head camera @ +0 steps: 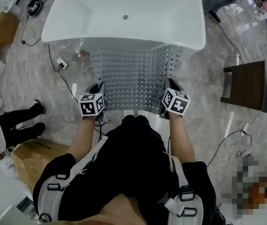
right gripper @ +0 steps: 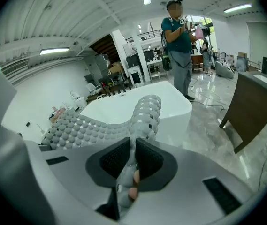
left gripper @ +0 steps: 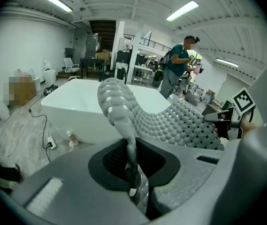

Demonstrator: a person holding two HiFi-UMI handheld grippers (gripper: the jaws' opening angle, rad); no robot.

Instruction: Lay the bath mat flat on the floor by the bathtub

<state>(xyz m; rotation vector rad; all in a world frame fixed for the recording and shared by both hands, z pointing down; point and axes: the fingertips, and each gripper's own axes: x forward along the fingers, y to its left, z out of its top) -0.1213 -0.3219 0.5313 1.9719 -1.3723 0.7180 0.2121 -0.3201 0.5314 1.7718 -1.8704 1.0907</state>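
Extending both forearms forward, level and parallel. Gripping the bath mat's [head camera: 133, 76] near corners with left gripper [head camera: 95, 89] and right gripper [head camera: 171, 86], fingers clamping shut on pinched folds. Holding the mat spread before the bathtub [head camera: 124, 13]. Losing its far edge against the tub's near rim; contact not determinable. Noting open floor [head camera: 213, 55] on both sides, cables [head camera: 65, 81] at left, dark cabinet [head camera: 248, 86] well right.

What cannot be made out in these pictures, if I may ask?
- Head view: the strip of floor beside the bathtub, covered by the held bath mat.
- Head view: the bathtub's far rim, cut off by the top edge.
- Head view, lower right: whatever lies on the floor there, blurred over.
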